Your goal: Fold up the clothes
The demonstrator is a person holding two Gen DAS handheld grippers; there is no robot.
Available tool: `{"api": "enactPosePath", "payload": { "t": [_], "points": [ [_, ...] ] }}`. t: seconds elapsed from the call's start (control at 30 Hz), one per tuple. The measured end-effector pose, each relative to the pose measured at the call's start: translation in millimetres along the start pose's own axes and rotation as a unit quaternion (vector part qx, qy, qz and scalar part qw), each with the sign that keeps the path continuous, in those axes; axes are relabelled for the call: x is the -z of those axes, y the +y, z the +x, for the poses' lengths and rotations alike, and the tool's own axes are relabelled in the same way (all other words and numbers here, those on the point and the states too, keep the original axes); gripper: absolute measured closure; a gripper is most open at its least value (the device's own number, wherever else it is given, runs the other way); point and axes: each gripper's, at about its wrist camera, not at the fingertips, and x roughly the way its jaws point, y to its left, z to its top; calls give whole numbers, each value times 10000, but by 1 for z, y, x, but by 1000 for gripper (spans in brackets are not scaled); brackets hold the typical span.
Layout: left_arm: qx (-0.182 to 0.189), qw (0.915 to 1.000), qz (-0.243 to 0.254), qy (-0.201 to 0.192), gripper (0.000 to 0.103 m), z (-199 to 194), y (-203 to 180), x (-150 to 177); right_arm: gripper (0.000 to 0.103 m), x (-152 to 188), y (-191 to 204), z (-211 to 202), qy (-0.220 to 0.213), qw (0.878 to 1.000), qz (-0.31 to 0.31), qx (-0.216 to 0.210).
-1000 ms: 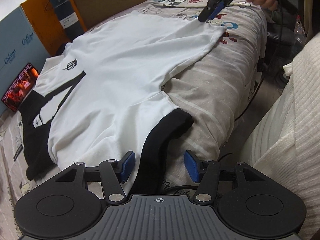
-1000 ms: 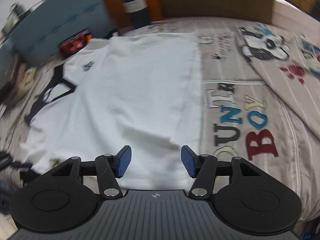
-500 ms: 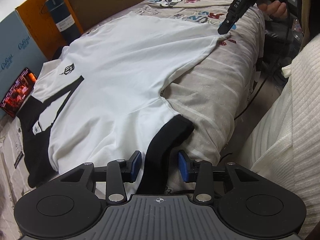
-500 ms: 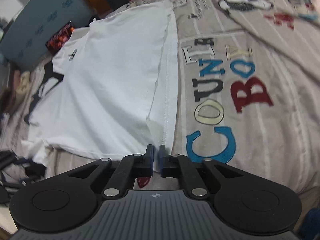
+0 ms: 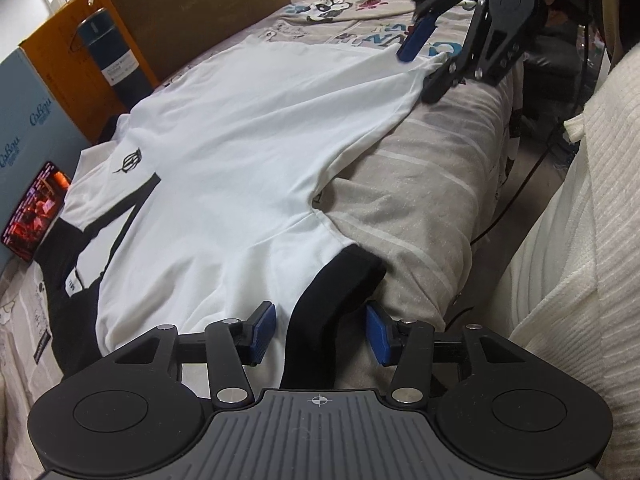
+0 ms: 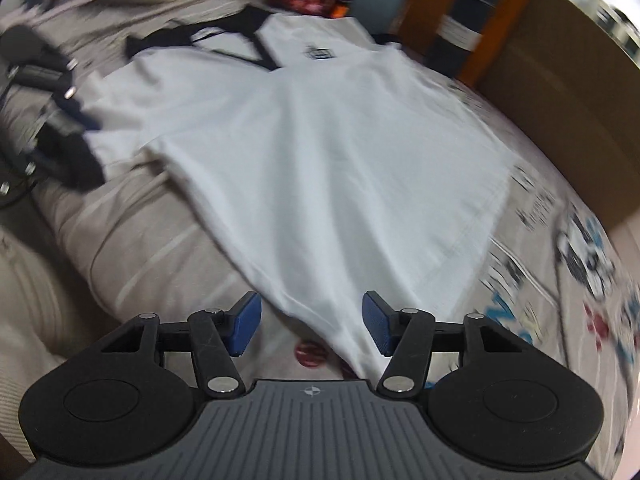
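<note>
A white T-shirt [image 5: 240, 128] with black collar and black sleeve cuffs lies spread on the bed; it also shows in the right wrist view [image 6: 320, 152]. My left gripper [image 5: 320, 332] is open, its blue pads on either side of the black sleeve cuff [image 5: 332, 292] at the bed's near edge. My right gripper [image 6: 310, 326] is open with the shirt's bottom hem corner [image 6: 344, 328] lying between its pads. In the left wrist view the right gripper [image 5: 424, 56] is at the far hem corner.
The bed has a grey printed cover [image 5: 420, 184]. A cardboard panel [image 5: 192, 8], an orange box [image 5: 60, 64] with a dark bottle and a blue box [image 5: 24, 120] stand along the far side. A cream blanket [image 5: 580, 240] lies to the right.
Both grippers have opened again: the right one was shut on the hem corner half a second ago and has swung round; the left pads were nearly closed round the cuff and are now wider.
</note>
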Motion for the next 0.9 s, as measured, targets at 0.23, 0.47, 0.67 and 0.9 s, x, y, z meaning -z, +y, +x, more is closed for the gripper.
{"api": "enactPosePath", "payload": {
  "t": [0.23, 0.47, 0.67, 0.9],
  "points": [
    [17, 9975, -710, -16, 92, 2, 21, -4, 73, -8, -11, 18, 197, 9990, -209, -336],
    [-619, 9928, -992, -252, 95, -14, 51, -20, 98, -23, -41, 9, 262, 9958, 228, -851],
    [-1058, 9928, -294, -480, 95, -14, 92, -58, 98, -57, -87, -2, -355, 9931, 700, -869],
    [-817, 9961, 261, -200, 87, 31, 140, -87, 98, -77, -128, 30, -250, 9916, 936, -858]
  ]
}}
